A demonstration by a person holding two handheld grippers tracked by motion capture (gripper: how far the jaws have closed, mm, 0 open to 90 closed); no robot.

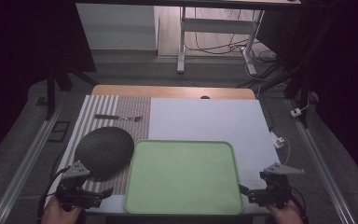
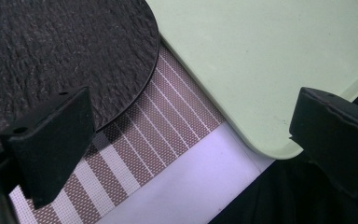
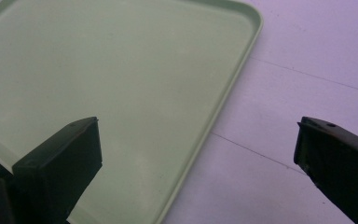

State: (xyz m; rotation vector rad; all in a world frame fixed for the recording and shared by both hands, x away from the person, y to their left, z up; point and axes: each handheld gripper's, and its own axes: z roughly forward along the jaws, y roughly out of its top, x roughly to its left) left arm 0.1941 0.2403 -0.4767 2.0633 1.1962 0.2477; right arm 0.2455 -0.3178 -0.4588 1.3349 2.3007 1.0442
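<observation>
Two wide-open, empty grippers, left gripper (image 1: 106, 192) and right gripper (image 1: 244, 190), flank the pale green rectangular plastic tray (image 1: 182, 176) at its near corners, each about equally near, fingers pointing inward.

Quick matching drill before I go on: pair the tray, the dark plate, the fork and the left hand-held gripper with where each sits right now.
Things:
1. green tray
2. dark plate
3. fork
4. left hand-held gripper

Places:
A. far end of the striped mat
B. near left corner, jaws open
C. middle of the near edge, empty
D. on the mat, just left of the tray

Pairs: 1-C, 2-D, 3-A, 4-B
</observation>
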